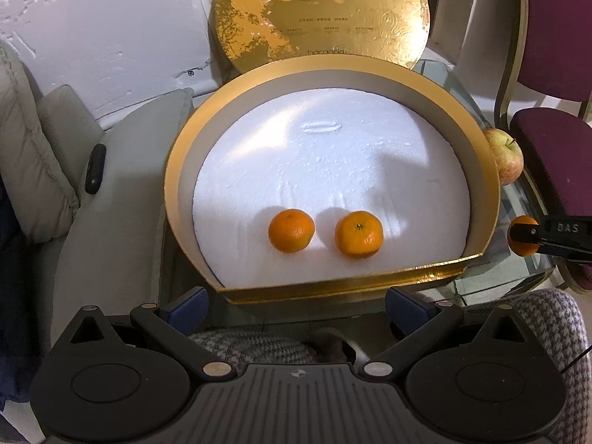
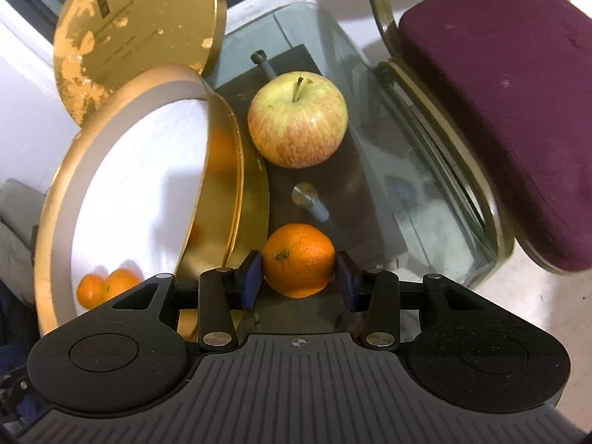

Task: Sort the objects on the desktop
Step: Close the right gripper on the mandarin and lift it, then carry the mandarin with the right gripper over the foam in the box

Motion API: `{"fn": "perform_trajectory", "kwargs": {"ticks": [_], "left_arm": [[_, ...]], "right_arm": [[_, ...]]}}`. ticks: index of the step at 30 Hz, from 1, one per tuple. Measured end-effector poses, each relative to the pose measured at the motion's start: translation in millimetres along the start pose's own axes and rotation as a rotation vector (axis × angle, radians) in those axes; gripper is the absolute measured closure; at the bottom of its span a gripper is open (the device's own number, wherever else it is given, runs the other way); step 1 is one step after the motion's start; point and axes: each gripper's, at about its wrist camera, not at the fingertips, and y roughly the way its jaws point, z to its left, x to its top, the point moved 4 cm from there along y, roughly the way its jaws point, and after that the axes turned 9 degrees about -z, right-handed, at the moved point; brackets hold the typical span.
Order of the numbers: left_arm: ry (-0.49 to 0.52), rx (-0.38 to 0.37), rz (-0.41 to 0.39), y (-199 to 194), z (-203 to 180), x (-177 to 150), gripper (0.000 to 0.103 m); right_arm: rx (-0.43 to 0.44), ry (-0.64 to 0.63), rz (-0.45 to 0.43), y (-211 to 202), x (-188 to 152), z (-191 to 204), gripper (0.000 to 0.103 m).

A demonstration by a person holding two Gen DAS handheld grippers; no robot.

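Glass table (image 2: 373, 148) lies bare between apple (image 2: 298, 118) and right gripper (image 2: 299, 277), clamped on a mandarin (image 2: 299, 259) beside the gold box (image 2: 222, 192) rim; left gripper (image 1: 296, 305) gapes empty.

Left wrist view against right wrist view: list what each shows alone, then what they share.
Left wrist only: the open left gripper and a dark oblong object on grey cushions.

Right wrist only: two metal table fittings under the glass tabletop.

Both: the round gold gift box with white foam, two small tangerines inside, the gold lid, the yellow-red apple, and the right gripper shut on a third tangerine.
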Motion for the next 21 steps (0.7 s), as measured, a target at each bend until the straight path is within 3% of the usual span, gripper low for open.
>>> {"fn": "perform_trajectory", "kwargs": {"ticks": [21], "left_arm": [[-0.055,-0.020,-0.115,-54.8,13.7,-15.9,0.001]], "right_arm": [[0.078,-0.063,-0.127,-109.5,-23.3,43.3,0.059]]}}
